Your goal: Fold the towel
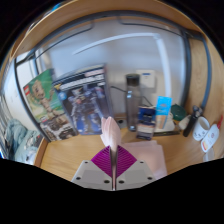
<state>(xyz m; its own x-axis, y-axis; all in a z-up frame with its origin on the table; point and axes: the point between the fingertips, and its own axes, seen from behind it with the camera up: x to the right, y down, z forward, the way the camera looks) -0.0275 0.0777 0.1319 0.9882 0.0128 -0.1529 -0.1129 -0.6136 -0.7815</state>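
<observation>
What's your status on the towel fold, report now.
Jaws of gripper shut on towel, a bunch standing up between the pads. Desk beyond. Posters and bottles at back, clear of the work.

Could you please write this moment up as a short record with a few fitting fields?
claw: claw shut on pale fabric towel, purple pads together
towel: a bunched fold stands up from the fingertips
surface: light wooden table
beyond: colourful printed boxes against the wall, blue-labelled container to their right
</observation>
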